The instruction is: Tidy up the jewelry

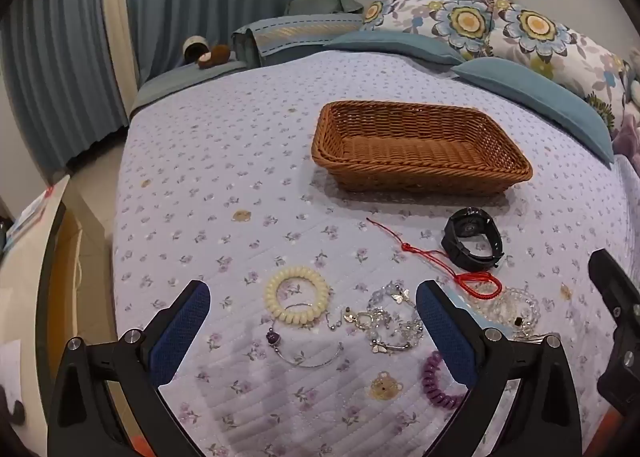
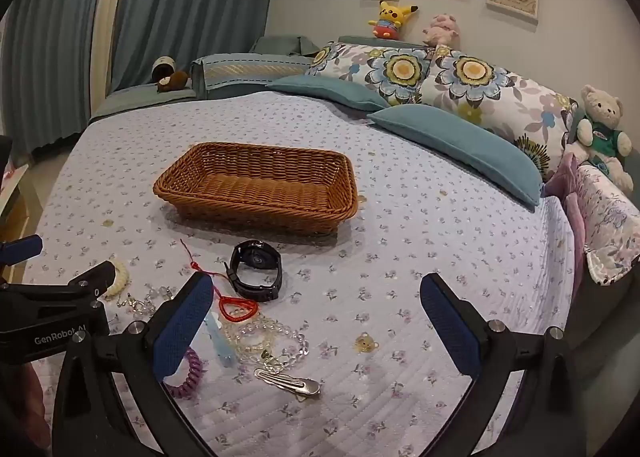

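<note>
Blue-padded jaws of the left gripper (image 1: pixel 312 321) stand wide apart and empty above a scatter of jewelry on the quilted bedspread (image 1: pixel 224 161). Between them lie a cream coil bracelet (image 1: pixel 297 294), a thin silver bangle with a purple bead (image 1: pixel 304 353) and a tangle of clear bead bracelets (image 1: pixel 390 321), with a purple coil tie (image 1: pixel 436 383) close to the right-hand finger. Ahead and slightly right sits the wicker basket (image 1: pixel 420 149), seemingly bare inside, its long axis running across the view.

Beside it, the right gripper (image 2: pixel 316 321) is equally spread and holds nothing. A silver hair clip (image 2: pixel 289 379), lying lengthwise across that view, and a clear bead bracelet (image 2: pixel 260 337) rest just inside its left finger; a red cord (image 2: pixel 224 293) and a black watch (image 2: pixel 256 269) lie a little further ahead, toward the basket.

Most pieces cluster under the left gripper, which looks better placed for the cream coil; the right is nearer the clip and watch. Open quilt separates jewelry from basket, leaving an unobstructed carry for either hand. Nothing appears sorted yet.
</note>
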`<action>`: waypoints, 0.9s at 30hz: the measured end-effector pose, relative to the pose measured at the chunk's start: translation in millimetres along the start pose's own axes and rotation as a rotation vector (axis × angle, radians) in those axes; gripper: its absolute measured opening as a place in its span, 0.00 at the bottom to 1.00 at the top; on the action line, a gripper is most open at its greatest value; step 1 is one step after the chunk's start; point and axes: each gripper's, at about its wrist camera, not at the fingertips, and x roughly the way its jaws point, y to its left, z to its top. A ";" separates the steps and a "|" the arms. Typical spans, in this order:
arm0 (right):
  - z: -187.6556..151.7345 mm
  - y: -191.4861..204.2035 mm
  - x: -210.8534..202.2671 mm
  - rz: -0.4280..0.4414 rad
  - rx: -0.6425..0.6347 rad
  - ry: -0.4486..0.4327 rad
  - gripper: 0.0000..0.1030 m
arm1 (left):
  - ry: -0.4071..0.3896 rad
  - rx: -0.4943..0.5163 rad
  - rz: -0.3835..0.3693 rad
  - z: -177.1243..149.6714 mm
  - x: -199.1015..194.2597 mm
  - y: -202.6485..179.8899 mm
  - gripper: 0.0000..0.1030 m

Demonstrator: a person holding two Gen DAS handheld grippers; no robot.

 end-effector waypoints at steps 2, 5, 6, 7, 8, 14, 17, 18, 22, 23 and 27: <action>-0.8 -2.1 -1.8 -0.005 -0.005 0.003 1.00 | 0.016 0.015 -0.003 3.2 1.7 -5.6 0.99; 0.1 0.2 2.9 -0.006 -0.013 0.020 1.00 | -0.013 0.016 -0.018 4.6 -5.3 -5.5 0.99; 0.2 0.5 3.1 -0.010 -0.013 0.018 1.00 | -0.029 0.013 -0.030 3.4 -9.5 -2.8 0.99; 0.3 0.7 3.2 -0.013 -0.013 0.017 1.00 | -0.038 0.016 -0.029 3.9 -13.7 -2.5 0.99; 0.4 0.9 3.4 -0.016 -0.015 0.015 1.00 | -0.045 0.019 -0.027 3.9 -15.3 -3.3 0.99; 0.2 -1.5 3.8 -0.011 -0.022 0.006 1.00 | -0.064 0.041 -0.019 3.8 -14.3 -6.0 0.99; -1.0 0.1 2.6 -0.012 -0.022 0.001 1.00 | -0.066 0.040 -0.019 2.1 -14.6 -8.0 0.99; -0.8 0.3 2.7 -0.014 -0.021 0.002 1.00 | -0.066 0.037 -0.020 2.2 -15.1 -7.7 0.99; -1.4 -0.6 3.5 -0.015 -0.016 0.003 1.00 | -0.066 0.033 -0.024 1.9 -15.1 -6.9 0.99; -1.5 -1.1 3.7 -0.015 -0.014 0.004 1.00 | -0.066 0.034 -0.024 2.0 -15.1 -6.9 0.99; -1.7 -2.4 4.0 -0.019 -0.010 0.007 1.00 | -0.068 0.037 -0.028 1.9 -16.0 -5.5 0.99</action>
